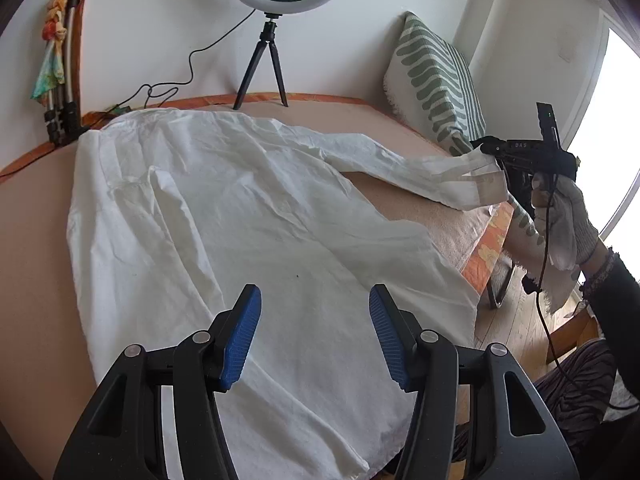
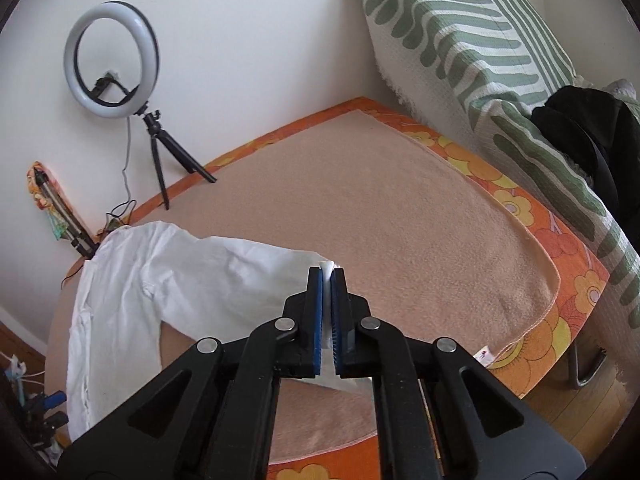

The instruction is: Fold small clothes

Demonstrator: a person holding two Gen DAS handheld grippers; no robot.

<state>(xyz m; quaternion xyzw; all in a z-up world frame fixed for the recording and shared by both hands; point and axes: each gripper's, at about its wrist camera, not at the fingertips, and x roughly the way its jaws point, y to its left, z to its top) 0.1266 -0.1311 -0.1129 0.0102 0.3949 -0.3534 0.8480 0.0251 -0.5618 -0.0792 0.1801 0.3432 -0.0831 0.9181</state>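
Pinching cuff [image 1: 484, 182] of white shirt [image 1: 256, 216], right gripper [image 2: 327, 312] clenched on fabric, sleeve lifted off peach towel [image 2: 400, 216]. Left gripper [image 1: 316, 336] released, hovering over shirt body spread on towel. Risk: thin cuff slipping from pads if pulled taut; unpinned body dragging, wrinkling fold.

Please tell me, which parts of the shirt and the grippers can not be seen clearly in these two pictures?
- Left wrist view: the white shirt hem is cut off by the bottom edge and hidden behind the left gripper.
- Left wrist view: the right gripper fingertips are hidden by the sleeve cuff.
- Right wrist view: the cuff is mostly hidden between the right gripper's pads.
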